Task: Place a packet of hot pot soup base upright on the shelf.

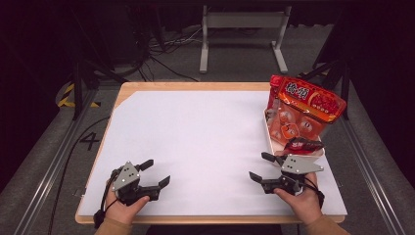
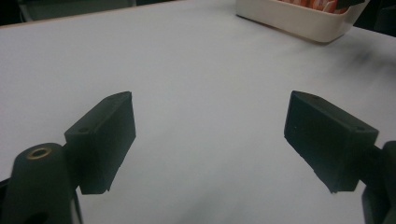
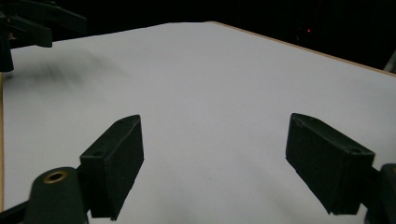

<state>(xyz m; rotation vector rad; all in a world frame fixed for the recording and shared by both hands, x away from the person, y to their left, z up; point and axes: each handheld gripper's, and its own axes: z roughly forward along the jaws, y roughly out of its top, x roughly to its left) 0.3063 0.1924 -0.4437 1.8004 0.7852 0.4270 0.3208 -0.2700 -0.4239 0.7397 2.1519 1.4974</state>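
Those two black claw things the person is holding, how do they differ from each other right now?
The left gripper sits near the table's left front corner, far from anything, while the right gripper sits just in front of the white tray holding the red snack bags. The left gripper points toward the right side; the right gripper points toward the left. Both stand wide open with nothing between the jaws, low over the white surface.
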